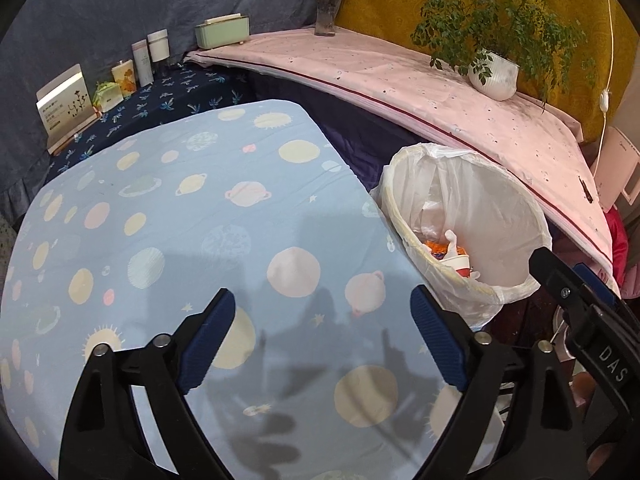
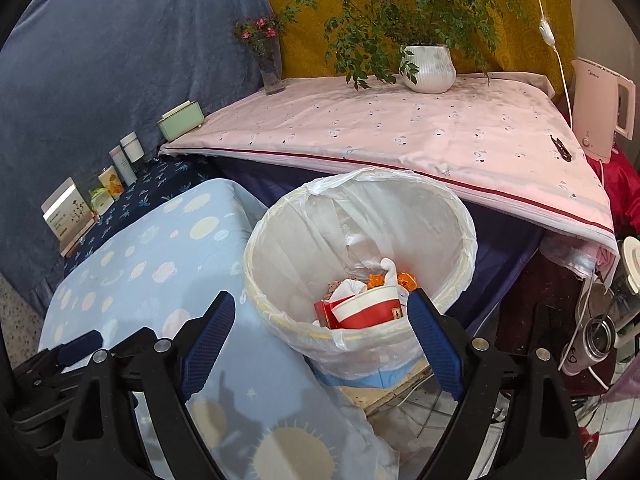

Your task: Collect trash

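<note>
A white bin lined with a plastic bag (image 2: 460, 216) stands beside the table; it also shows in the left wrist view (image 1: 404, 168). Inside lie a red and white paper cup (image 2: 368, 312), crumpled white tissue (image 2: 352, 286) and orange scraps (image 2: 376, 279). My right gripper (image 2: 320, 320) is open and empty, just above the bin's near rim. My left gripper (image 1: 322, 320) is open and empty above the blue planet-print tablecloth (image 1: 168, 216). The right gripper (image 1: 576, 300) shows at the right edge of the left wrist view.
A pink-covered shelf (image 2: 400, 136) behind the bin carries a potted plant (image 2: 430, 68) and a flower vase (image 2: 272, 68). Small boxes and bottles (image 1: 132, 68) line the blue wall. A white kettle (image 2: 600, 108) and jars (image 2: 596, 340) stand at the right.
</note>
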Motion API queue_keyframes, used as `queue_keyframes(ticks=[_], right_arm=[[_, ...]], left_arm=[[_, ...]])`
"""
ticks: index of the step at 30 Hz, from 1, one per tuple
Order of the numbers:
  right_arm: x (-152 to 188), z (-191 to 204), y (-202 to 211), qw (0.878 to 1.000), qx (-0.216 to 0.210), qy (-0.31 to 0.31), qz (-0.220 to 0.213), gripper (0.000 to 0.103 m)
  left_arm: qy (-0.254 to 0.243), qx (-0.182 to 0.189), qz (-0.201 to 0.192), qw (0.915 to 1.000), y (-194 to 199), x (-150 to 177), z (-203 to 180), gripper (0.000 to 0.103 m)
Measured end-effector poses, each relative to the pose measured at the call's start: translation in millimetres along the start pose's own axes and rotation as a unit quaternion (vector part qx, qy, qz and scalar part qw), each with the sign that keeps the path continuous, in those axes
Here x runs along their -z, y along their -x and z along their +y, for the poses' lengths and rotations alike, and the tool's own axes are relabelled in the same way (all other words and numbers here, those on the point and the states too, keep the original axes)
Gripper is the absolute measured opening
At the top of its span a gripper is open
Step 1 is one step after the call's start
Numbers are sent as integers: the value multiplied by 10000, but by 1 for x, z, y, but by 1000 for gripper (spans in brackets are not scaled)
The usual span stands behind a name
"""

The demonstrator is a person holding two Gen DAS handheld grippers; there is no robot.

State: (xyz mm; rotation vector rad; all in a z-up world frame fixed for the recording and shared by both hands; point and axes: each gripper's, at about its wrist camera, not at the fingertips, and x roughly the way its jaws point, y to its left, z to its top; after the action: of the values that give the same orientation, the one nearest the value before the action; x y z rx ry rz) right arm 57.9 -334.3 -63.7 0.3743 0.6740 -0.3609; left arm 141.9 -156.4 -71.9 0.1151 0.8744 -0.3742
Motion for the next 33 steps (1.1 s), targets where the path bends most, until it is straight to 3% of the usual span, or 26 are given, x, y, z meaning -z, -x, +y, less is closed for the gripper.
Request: queue_keyframes(ticks=[6,9,33], right_arm=[[8,-4,6,9999,110,95,49,86],[11,-6,7,9997,94,134,179,97],[24,-11,22,9971,511,569,56,97]], left_arm=[[-57,-136,-39,9999,6,8,1,89],[-46,-185,-64,9998,9,12,1,90],[-139,-350,-146,9992,22,25,-17,94]])
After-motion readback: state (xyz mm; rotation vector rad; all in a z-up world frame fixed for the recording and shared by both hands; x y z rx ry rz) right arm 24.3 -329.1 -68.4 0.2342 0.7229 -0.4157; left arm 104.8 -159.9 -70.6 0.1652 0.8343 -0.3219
